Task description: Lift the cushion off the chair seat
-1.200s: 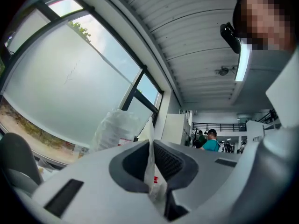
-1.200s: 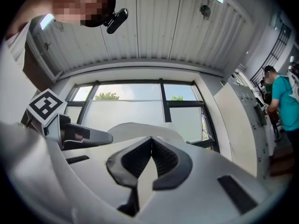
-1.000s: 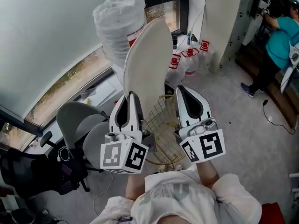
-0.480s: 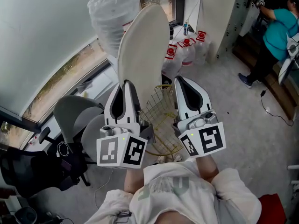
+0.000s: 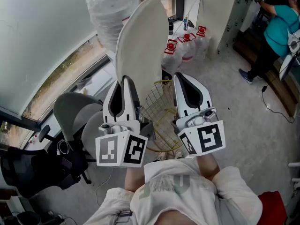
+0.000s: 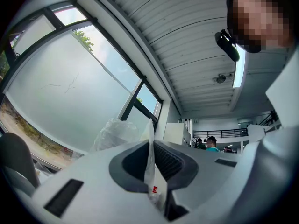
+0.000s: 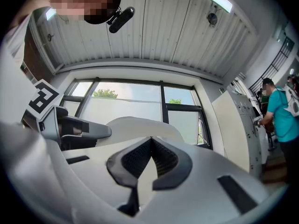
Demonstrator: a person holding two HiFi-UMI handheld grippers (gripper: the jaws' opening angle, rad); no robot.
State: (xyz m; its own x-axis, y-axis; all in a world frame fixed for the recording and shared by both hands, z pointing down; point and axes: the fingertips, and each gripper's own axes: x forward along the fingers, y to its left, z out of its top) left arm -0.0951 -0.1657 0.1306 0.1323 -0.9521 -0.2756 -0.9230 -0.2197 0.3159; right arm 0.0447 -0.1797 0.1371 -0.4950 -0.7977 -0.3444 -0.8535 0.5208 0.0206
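Observation:
A cream oval cushion (image 5: 140, 41) stands on edge in the air, well above the gold wire chair (image 5: 161, 121). My left gripper (image 5: 124, 78) is shut on the cushion's lower edge. In the left gripper view the cushion (image 6: 150, 162) runs as a thin pale sheet between the pressed pads, with a small red tag low down. My right gripper (image 5: 180, 76) is just to the right of the cushion and apart from it, jaws shut with nothing between them. From the right gripper (image 7: 150, 138) the cushion (image 7: 140, 125) shows beyond the tips, and the left gripper (image 7: 70, 125) is to its left.
A grey office chair (image 5: 75, 114) stands left of the wire chair, and a black chair (image 5: 33, 168) at the lower left. A plastic-wrapped bundle (image 5: 110, 13) leans by the window. Water bottles (image 5: 185, 50) stand on the floor behind. A person in teal (image 5: 276, 32) is at the far right.

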